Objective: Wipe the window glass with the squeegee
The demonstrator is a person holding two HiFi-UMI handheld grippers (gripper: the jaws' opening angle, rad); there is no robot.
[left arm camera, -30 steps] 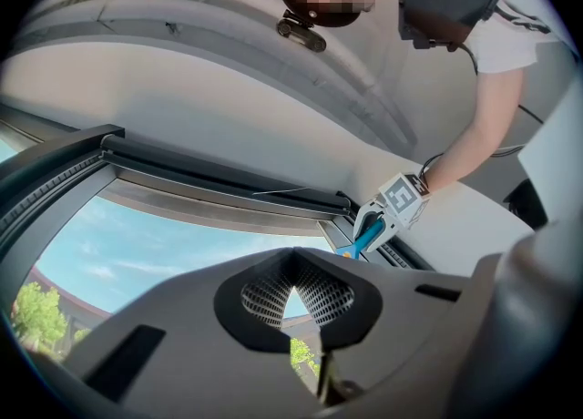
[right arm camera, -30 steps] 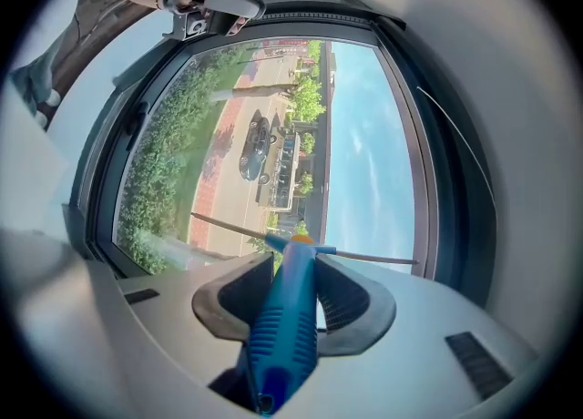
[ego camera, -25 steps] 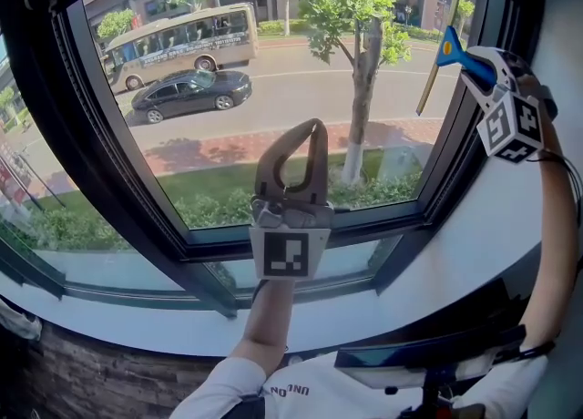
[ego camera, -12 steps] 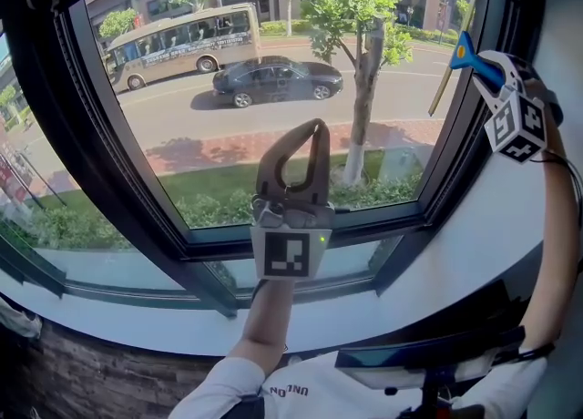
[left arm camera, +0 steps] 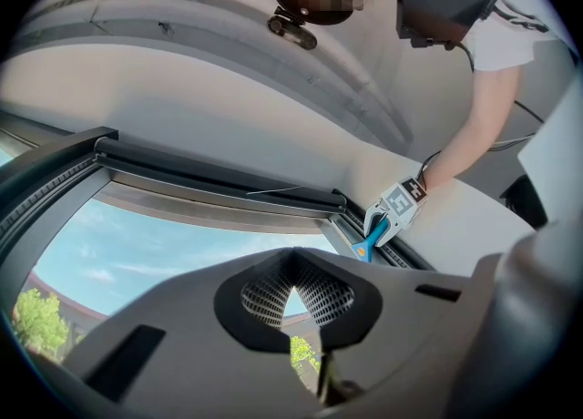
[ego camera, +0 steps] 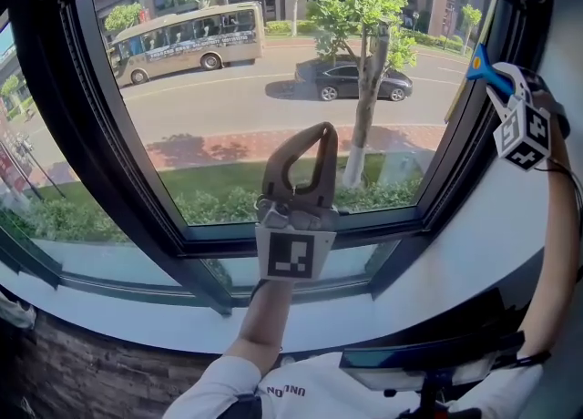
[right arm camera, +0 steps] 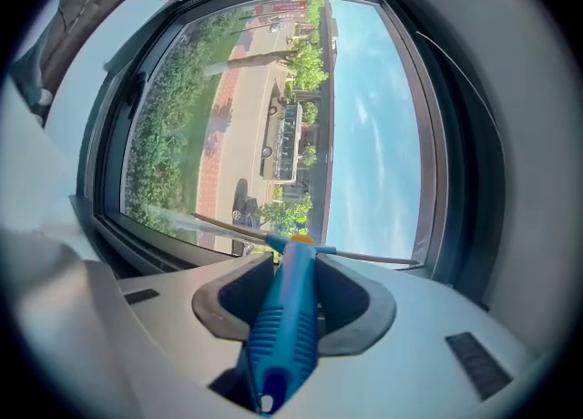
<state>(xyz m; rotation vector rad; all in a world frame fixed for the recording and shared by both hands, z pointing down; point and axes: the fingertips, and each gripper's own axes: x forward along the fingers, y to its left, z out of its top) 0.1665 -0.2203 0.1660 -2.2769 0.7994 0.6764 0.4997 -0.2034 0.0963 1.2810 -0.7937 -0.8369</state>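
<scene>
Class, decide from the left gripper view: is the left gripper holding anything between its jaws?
No: the left gripper is closed on nothing, and only sky shows through its jaws.

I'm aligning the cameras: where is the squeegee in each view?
Head view: squeegee at upper right, by the window frame.
Left gripper view: small, right of centre, at the frame's corner.
Right gripper view: bottom centre, clamped between the jaws.
Shared landmark: the dark window frame.
</scene>
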